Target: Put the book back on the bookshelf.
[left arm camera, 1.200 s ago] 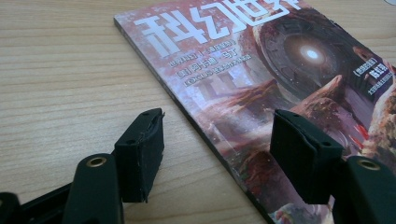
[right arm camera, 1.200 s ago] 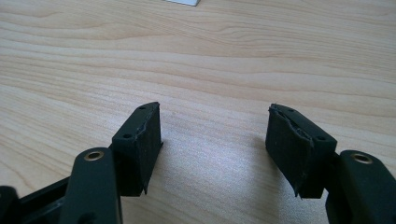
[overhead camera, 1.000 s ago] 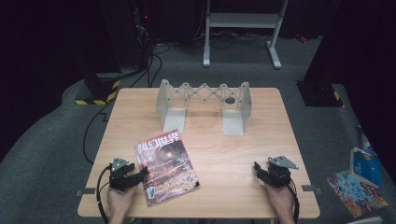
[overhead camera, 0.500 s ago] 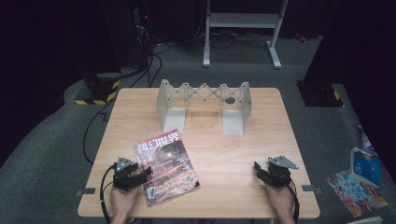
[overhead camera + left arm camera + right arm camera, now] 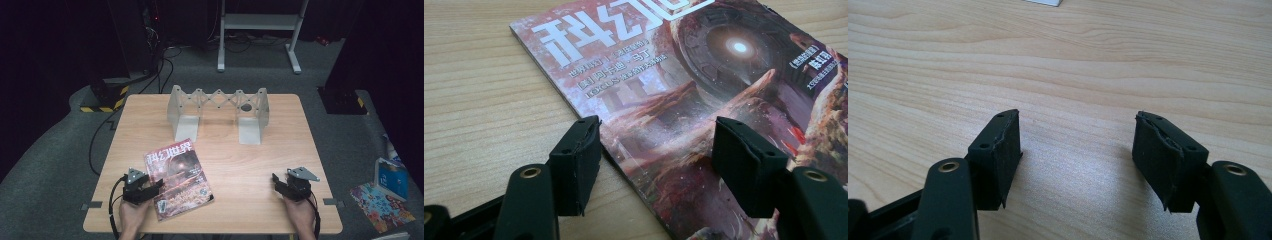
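A magazine (image 5: 177, 177) with a reddish cover and white characters lies flat on the wooden table (image 5: 235, 165), near the front left. My left gripper (image 5: 157, 185) is open at the magazine's left edge, low over the table. In the left gripper view its jaws straddle that edge of the magazine (image 5: 684, 95), one jaw over bare wood and one over the cover, gripper (image 5: 655, 145) holding nothing. My right gripper (image 5: 275, 180) rests open near the front right of the table. The right gripper view has the right gripper (image 5: 1077, 145) with bare wood between its jaws.
A grey folding rack (image 5: 218, 112) with a scissor-lattice middle stands at the back centre of the table. Cables (image 5: 100, 145) trail off the left side onto the floor. A blue box (image 5: 391, 176) and a colourful booklet (image 5: 382, 206) lie on the floor at right.
My left gripper has crept a little to the right, onto the magazine's left edge. The right gripper and the magazine have stayed put.
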Available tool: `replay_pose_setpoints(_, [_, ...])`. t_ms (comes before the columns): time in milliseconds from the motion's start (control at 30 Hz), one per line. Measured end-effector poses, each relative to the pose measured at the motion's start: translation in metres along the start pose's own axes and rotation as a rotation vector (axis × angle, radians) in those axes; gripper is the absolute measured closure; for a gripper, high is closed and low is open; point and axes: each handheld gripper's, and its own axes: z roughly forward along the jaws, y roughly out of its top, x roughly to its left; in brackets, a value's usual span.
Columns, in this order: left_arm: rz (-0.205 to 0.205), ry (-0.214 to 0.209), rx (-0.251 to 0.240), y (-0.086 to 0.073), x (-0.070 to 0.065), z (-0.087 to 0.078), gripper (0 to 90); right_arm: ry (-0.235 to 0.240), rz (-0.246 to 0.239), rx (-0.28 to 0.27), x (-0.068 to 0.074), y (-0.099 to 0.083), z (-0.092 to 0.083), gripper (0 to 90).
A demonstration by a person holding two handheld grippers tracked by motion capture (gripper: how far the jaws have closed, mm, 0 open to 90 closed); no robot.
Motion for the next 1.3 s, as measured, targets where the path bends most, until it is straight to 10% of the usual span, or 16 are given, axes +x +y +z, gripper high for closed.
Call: replay_pose_setpoints(1300, [0.019,0.000,0.000,0.009,-0.022,0.015,36.7,0.002,-0.004,-0.001,0.000,0.000,0.000,35.7])
